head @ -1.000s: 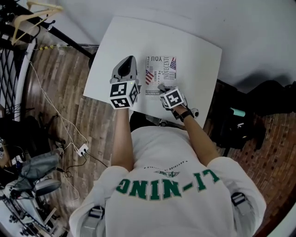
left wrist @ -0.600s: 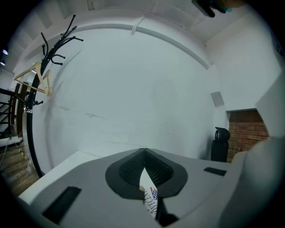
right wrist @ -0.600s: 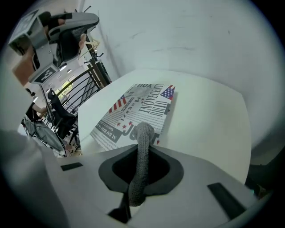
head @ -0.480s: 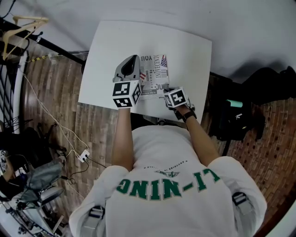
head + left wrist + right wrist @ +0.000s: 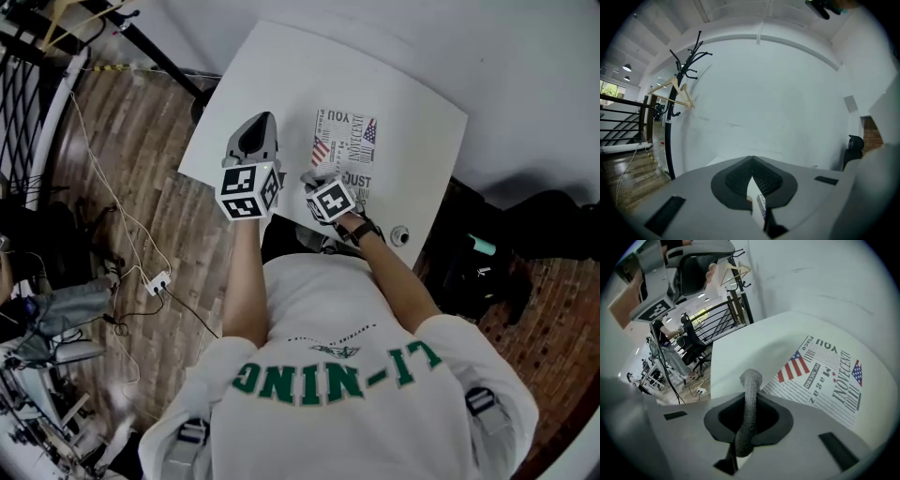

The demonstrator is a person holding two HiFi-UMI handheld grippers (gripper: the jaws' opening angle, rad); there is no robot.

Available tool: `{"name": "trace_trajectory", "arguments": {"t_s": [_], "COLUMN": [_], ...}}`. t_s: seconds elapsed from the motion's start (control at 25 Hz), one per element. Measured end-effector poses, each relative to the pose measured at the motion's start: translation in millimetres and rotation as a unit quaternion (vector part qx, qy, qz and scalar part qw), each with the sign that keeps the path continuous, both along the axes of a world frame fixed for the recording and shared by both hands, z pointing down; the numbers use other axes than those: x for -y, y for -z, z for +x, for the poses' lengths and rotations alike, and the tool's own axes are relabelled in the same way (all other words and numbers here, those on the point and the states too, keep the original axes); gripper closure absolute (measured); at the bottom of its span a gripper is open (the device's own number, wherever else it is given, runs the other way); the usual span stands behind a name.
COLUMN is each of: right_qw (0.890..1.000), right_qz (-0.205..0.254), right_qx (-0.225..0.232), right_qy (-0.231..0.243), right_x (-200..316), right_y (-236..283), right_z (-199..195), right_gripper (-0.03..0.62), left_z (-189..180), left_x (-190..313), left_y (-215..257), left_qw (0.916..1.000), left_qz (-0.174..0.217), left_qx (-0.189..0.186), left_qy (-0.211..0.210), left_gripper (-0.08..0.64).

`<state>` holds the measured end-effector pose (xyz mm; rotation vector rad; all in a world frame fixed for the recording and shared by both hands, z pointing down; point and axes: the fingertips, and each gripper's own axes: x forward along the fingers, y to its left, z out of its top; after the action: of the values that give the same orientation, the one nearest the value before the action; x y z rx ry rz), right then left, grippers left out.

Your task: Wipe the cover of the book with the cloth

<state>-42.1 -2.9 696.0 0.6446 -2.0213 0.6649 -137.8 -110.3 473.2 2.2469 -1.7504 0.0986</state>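
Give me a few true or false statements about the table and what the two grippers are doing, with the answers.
1. The right gripper is closed on a grey cloth. True.
2. The book lies open, showing its pages. False: it lies closed, its flag-printed cover facing up.
3. The left gripper has its jaws wide apart. False: the jaw tips meet and hold nothing.
4. The book rests on a white table. True.
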Motion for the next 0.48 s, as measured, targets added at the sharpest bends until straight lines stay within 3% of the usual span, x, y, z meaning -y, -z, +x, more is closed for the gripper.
{"name": "trace_trajectory", "arguments": {"t_s": [0.2, 0.48], "right_qw": [1.000, 0.990], "right_qz": [-0.003, -0.008], "right_qx": [-0.001, -0.017], "right_qy": [-0.020, -0.139], "right_x": [-2.9, -6.1], "right_y": [-1.9, -1.4], "right_z": [8.7, 106.1], "right_gripper": [0.557, 0.557], "left_z": [-3.3, 77.3], "left_x": [2.9, 23.5], "left_y": [-2.6, 0.3], "left_qw": [1.0000, 0.9960], "left_qz": [-0.006, 0.002], "left_qx": [-0.003, -0.014], "left_qy": [-0.004, -0.088], "left_gripper": [0.554, 0.554]}}
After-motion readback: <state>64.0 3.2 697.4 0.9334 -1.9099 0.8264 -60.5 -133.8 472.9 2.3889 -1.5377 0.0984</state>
